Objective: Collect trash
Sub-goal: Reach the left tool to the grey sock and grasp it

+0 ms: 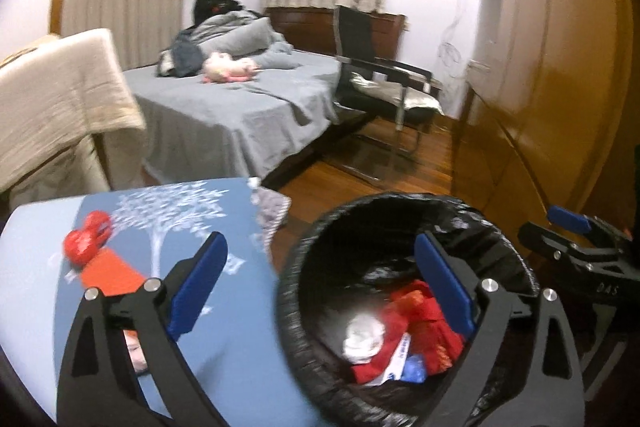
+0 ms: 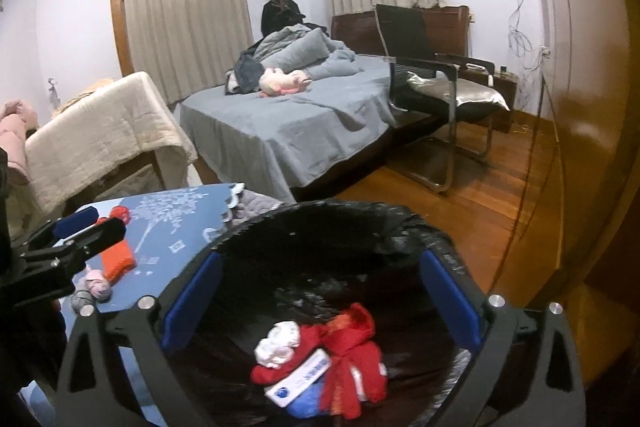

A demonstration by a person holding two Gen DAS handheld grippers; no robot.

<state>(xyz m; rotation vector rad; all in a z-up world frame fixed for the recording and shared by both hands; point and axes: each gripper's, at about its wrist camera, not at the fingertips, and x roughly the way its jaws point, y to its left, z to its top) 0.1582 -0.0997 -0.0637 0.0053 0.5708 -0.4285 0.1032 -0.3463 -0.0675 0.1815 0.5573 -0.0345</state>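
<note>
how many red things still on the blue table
2: a crumpled red ball near the table's far edge, and a flat orange-red packet just nearer the camera. More may be hidden behind the left hand-held gripper.

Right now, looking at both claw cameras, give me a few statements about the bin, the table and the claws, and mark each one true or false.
1. The bin has a black liner. True.
2. The bin is empty. False: red wrappers and a crumpled white paper lie inside.
3. The right claw is open and holds nothing. True.
4. The left claw grips a red wrapper. False: it is open with nothing between its pads.
5. A red ball is still on the blue table. True.
</note>
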